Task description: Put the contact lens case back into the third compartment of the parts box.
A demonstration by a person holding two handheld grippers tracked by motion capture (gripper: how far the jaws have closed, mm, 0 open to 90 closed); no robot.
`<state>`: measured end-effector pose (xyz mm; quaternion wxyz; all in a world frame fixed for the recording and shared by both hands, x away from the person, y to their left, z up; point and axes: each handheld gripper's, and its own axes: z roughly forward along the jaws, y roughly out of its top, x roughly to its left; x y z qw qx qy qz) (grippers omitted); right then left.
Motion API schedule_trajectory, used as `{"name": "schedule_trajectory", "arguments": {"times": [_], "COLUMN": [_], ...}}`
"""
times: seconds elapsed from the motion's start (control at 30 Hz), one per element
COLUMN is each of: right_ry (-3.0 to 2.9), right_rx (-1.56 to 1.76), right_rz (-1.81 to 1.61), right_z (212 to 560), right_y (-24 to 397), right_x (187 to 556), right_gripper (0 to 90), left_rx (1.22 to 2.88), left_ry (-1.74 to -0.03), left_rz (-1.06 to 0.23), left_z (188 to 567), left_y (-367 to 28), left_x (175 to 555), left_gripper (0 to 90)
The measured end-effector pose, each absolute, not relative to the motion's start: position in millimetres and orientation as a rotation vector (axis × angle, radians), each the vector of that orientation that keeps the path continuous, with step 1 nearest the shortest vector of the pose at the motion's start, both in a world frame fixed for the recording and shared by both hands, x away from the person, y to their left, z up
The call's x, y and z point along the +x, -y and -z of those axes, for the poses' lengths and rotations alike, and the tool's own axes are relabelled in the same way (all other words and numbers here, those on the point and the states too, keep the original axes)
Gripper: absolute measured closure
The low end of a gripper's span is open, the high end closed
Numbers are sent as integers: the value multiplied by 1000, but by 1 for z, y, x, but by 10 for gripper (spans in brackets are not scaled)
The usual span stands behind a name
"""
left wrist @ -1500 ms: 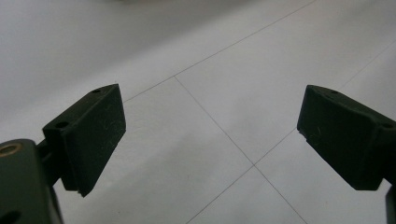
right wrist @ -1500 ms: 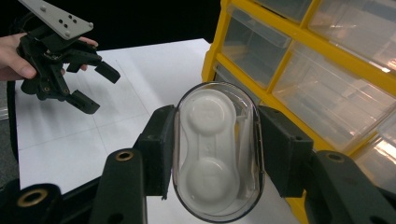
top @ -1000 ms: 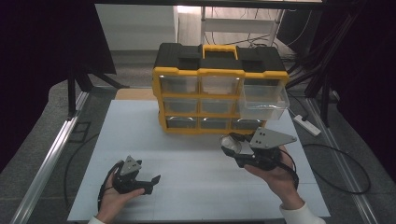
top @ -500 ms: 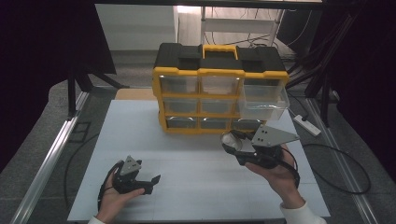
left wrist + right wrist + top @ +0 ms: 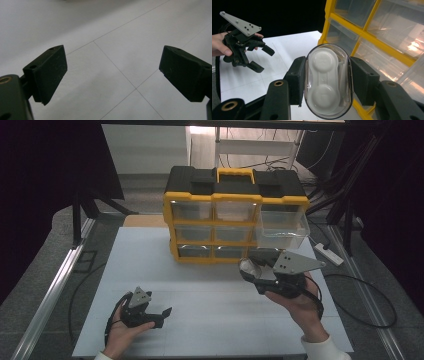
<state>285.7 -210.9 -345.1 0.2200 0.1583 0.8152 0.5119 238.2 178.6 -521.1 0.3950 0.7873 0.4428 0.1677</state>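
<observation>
Clear plastic case (image 5: 328,81) with a white insert sits clamped between the right gripper's (image 5: 248,268) fingers (image 5: 295,80), held in the air just before the yellow drawer cabinet (image 5: 235,222) near the tabletop's (image 5: 210,320) far edge. One drawer (image 5: 282,226) stands pulled out at the cabinet's right — likely the target. Next: lift and carry the case over it. The left gripper (image 5: 162,312) rests near the front-left corner, fingers wide apart, empty.
</observation>
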Motion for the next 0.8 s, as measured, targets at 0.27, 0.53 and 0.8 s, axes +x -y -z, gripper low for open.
{"name": "schedule_trajectory", "arguments": {"times": [0.27, 0.53, 0.8], "right_ry": [-2227, -2196, -2161], "right_rx": [447, 456, 476], "right_rz": [-1440, -1471, -1495], "right_z": [340, 329, 314], "right_y": [212, 214, 217], "right_x": [286, 288, 293], "right_gripper": [496, 496, 496], "left_rx": [1994, 1987, 1991], "left_ry": [-1121, -1124, -1123], "left_rz": [-432, -428, -424], "left_z": [519, 519, 520], "left_y": [-179, -179, -178], "left_x": [238, 237, 237], "left_gripper": [84, 84, 84]}}
